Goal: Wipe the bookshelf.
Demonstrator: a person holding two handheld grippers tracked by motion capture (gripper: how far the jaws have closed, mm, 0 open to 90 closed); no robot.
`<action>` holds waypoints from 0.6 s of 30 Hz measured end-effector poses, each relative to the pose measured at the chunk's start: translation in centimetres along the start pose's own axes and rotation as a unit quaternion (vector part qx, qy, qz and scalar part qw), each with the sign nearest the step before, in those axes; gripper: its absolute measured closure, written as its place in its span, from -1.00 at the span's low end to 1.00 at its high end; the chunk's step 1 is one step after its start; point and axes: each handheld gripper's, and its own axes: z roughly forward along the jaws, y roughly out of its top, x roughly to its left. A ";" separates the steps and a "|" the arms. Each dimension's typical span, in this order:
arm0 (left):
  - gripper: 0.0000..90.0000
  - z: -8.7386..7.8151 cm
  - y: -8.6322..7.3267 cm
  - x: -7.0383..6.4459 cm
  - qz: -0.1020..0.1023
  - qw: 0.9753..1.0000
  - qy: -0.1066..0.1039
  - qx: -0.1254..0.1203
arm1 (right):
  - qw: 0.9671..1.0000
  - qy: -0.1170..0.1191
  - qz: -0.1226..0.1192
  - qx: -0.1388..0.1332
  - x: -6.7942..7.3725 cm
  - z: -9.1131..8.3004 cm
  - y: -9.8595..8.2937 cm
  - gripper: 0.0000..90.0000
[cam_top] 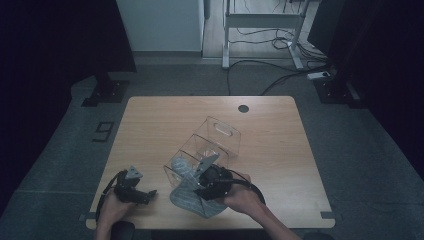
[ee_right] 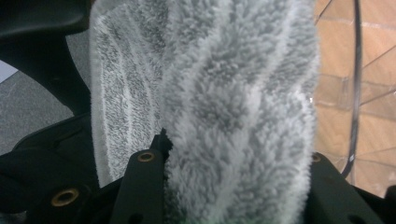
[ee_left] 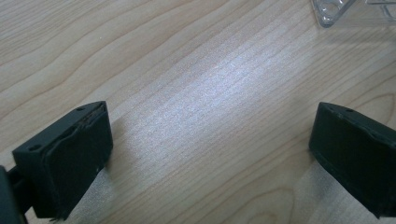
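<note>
Wooden table (cam_top: 270,145) in the middle of the high view, with a dark round grommet hole (cam_top: 243,108) near its far edge.

Clear plastic organiser bin (cam_top: 210,145) lies tilted at centre frame, with compartments and a handle slot at its upper end. Its corner also shows at the upper right of the left gripper view (ee_left: 336,11).

Grey fluffy towel (cam_top: 192,192) at lower centre of the high view, partly in the near end of the bin, partly draped onto the table below it. In the right gripper view the towel (ee_right: 224,102) is a thick fold of striped grey pile between the jaws.

Right gripper (cam_top: 212,181), lower centre, held in the person's right hand (cam_top: 242,197): jaws pinched on the towel fold (cloth packed between them in its own view).

Left gripper (cam_top: 134,190), lower left, held in the left hand (cam_top: 112,207), well apart from the bin. Jaws spread wide, bare tabletop between them in the left gripper view (ee_left: 210,154); nothing held.

Writing: a dark mark (cam_top: 103,131) on the grey floor left of the table reads like a "9" or "6" (cannot tell which). No other labels legible.
</note>
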 end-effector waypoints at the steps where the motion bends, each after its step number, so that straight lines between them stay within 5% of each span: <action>1: -1.00 0.0 0.0 0.0 0.000 1.000 -0.001 0.001 | 1.000 -0.005 -0.003 0.004 0.1 0.3 -0.7 0.35; 18: -1.00 0.0 0.0 0.0 -0.001 1.000 0.000 0.000 | 1.000 -0.005 0.006 0.005 0.1 3.6 -3.9 0.37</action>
